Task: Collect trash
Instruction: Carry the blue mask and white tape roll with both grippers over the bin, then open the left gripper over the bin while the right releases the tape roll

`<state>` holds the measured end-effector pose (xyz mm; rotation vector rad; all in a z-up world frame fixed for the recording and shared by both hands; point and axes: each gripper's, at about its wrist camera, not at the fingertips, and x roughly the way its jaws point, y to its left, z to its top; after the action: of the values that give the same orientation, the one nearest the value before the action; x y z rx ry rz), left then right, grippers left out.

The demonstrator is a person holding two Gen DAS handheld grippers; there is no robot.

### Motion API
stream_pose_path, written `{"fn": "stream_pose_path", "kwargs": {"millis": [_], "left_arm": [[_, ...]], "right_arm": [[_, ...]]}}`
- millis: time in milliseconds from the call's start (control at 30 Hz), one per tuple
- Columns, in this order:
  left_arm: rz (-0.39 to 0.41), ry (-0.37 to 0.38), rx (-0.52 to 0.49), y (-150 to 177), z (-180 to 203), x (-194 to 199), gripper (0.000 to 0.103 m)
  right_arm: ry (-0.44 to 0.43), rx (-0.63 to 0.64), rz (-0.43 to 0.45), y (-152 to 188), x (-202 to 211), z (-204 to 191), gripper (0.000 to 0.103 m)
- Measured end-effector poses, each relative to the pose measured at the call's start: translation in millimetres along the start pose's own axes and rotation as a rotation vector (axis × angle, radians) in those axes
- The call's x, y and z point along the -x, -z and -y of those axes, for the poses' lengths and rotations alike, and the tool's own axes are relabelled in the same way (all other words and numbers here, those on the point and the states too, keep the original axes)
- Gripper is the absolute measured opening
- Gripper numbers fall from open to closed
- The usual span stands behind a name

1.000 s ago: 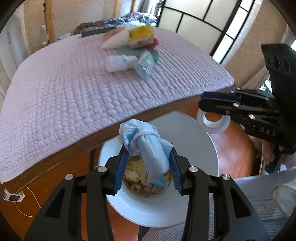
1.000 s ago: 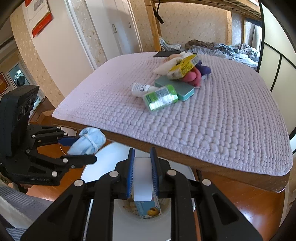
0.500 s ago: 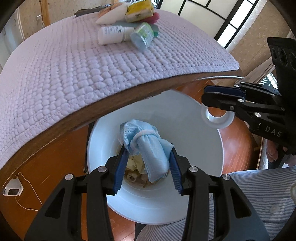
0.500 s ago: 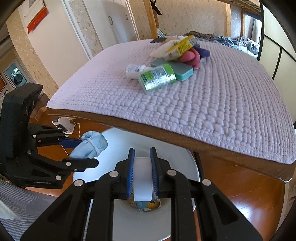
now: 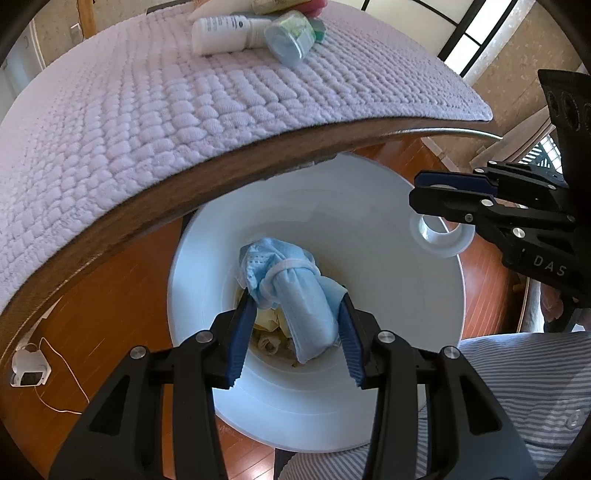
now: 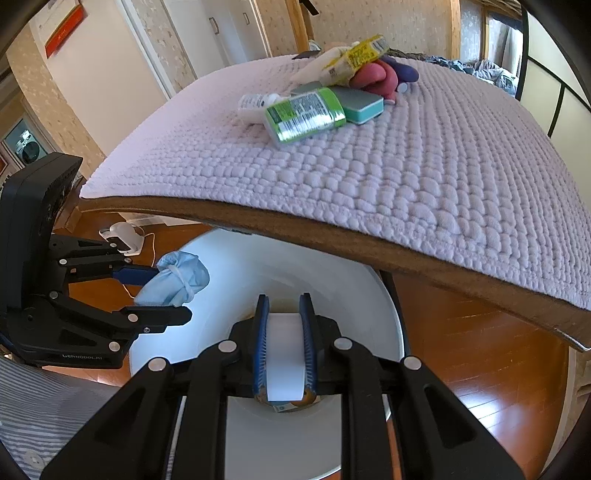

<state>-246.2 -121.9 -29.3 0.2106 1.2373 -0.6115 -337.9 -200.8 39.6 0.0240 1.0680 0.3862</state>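
Note:
My left gripper (image 5: 295, 291) is shut on a rolled blue face mask (image 5: 295, 288) and holds it over the mouth of a white trash bin (image 5: 388, 229) that has trash at the bottom. The mask also shows in the right wrist view (image 6: 177, 278), held by the left gripper (image 6: 162, 291). My right gripper (image 6: 283, 306) is shut on a white tape roll (image 6: 283, 354) above the same bin (image 6: 376, 314). In the left wrist view the right gripper (image 5: 413, 192) holds the roll (image 5: 441, 236) at the bin's right rim.
A table with a lilac quilted cover (image 5: 147, 122) overhangs the bin. On it lie a white bottle (image 5: 225, 31), a green-labelled container (image 6: 304, 114), a teal box (image 6: 360, 101) and other items. The floor is wood (image 6: 480, 354). A striped sleeve (image 5: 517, 387) is at lower right.
Both grippers have come down and closer to the bin, below the table edge. The mask now hangs deeper over the bin's mouth. Both grips are unchanged.

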Motion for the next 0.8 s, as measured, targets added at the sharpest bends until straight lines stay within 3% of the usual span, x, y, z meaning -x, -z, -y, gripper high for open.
{"fn": "stream_pose_path", "kwargs": {"millis": [300,533,600,667,700,800], "left_arm": [[-0.025,-0.021,-0.009,11.6,15.4,-25.7,0.045],[-0.036,-0.025,-0.016,1.7,23.1,-50.4,0.045],[-0.038,-0.017,-0.022,5.6,25.0,-51.5,0.049],[-0.037,-0.037,-0.036,5.4,30.2,-54.8,0.065],[-0.035,-0.036,-0.041,4.6,33.0,-54.5,0.066],[-0.036,-0.032,-0.052,2.3,38.7,-53.7,0.066]], "right_arm": [[0.008,-0.010,-0.024,6.7,-16.0,-1.7,0.018],[0.008,-0.015,-0.039,2.7,-27.8,-4.4,0.018],[-0.019,-0.028,-0.053,5.2,-32.6,-4.8,0.019],[-0.008,-0.044,-0.054,7.5,-37.8,-5.9,0.033],[0.002,-0.052,-0.046,7.7,-37.5,-5.4,0.051],[0.004,-0.059,-0.042,8.3,-35.4,-4.6,0.053]]}}
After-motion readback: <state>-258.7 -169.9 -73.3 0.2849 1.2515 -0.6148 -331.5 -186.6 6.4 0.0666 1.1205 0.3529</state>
